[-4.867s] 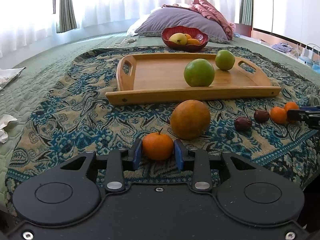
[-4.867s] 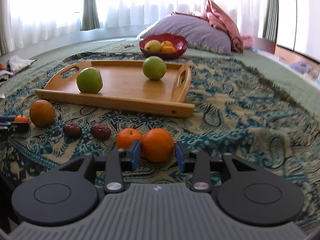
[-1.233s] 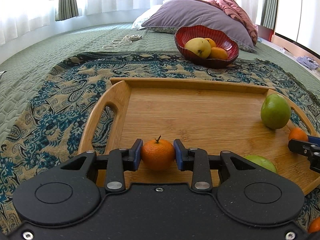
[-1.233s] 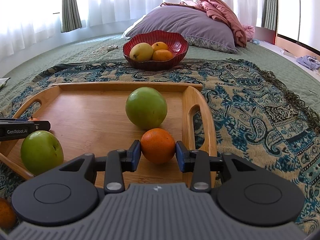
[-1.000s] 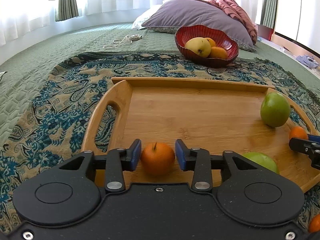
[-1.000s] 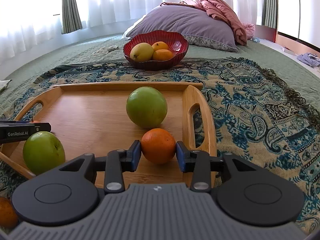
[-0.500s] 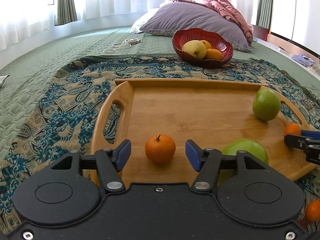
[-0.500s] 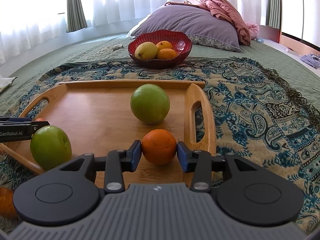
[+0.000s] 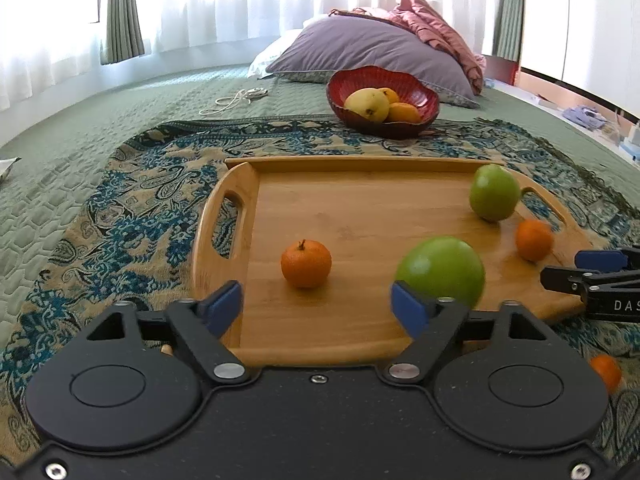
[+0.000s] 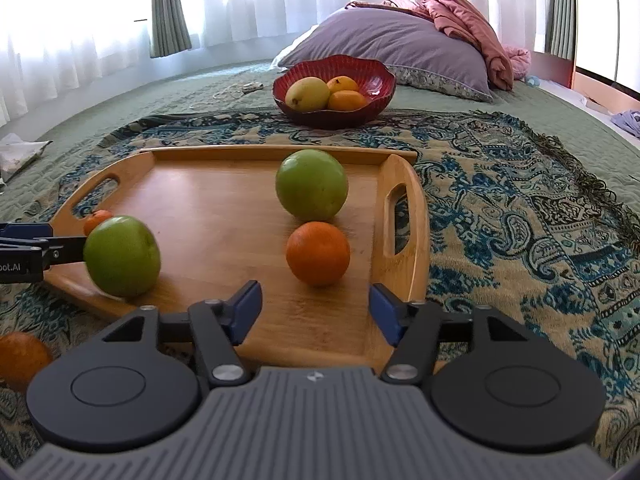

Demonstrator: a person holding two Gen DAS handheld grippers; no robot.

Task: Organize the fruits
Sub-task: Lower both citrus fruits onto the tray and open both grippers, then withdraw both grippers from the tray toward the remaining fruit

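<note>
A wooden tray lies on a patterned blanket. My left gripper is open and empty, just behind a small tangerine with a stem that rests on the tray. My right gripper is open and empty, just behind an orange on the tray near its right handle; this orange also shows in the left wrist view. Two green apples sit on the tray: a near one and a far one.
A red bowl with yellow and orange fruit stands behind the tray, before a purple pillow. Loose oranges lie on the blanket off the tray. Each gripper's tip shows in the other's view.
Both grippers have opened and let go of their fruit on the tray, then drawn back a little. The near green apple has shifted and looks blurred.
</note>
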